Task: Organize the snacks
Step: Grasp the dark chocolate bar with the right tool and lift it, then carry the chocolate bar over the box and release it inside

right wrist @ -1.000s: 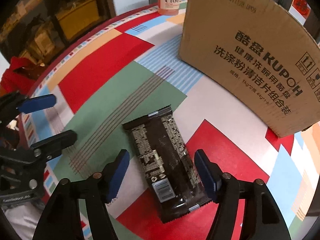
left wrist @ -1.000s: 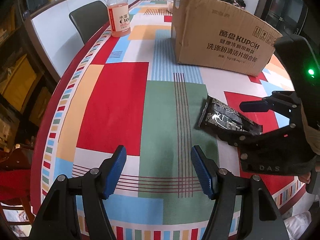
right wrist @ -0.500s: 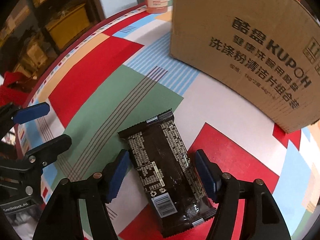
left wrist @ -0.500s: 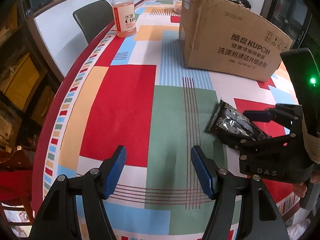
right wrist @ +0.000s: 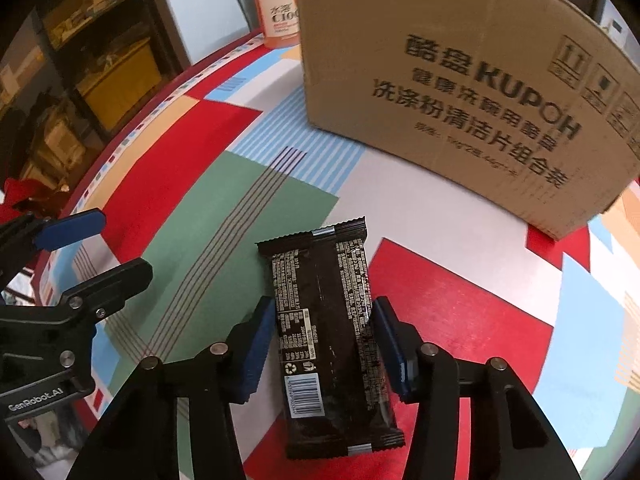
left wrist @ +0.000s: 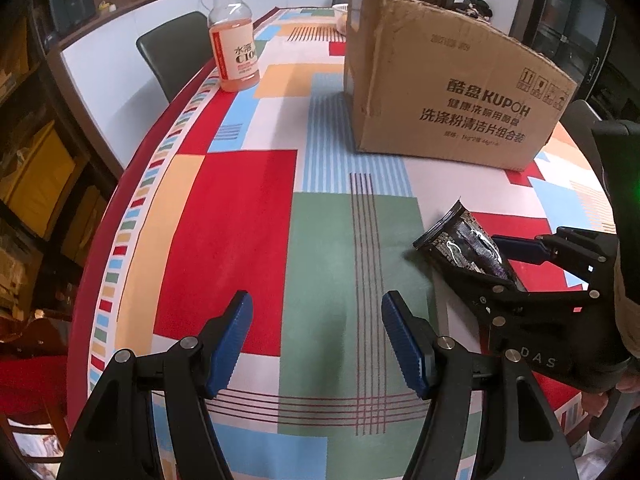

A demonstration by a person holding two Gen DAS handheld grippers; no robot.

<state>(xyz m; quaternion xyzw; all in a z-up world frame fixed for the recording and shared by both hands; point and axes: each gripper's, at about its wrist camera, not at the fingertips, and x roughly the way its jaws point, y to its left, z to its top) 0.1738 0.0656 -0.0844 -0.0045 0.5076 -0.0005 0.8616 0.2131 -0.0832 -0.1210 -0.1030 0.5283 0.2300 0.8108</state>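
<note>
Colourful tablecloth (left wrist: 248, 208) fills both frames; black snack pack (right wrist: 328, 320) is pinched by right gripper (right wrist: 324, 344), left gripper (left wrist: 316, 340) is held wide apart.

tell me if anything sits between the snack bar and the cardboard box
Nothing visible does. The snack bar sits between the right gripper fingers, and only bare tablecloth lies between it and the cardboard box.

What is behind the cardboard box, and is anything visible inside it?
Behind the cardboard box, a white basket-like thing peeks out on the table, mostly covered. The bottle stands off its left side. The box walls hide its inside.
</note>
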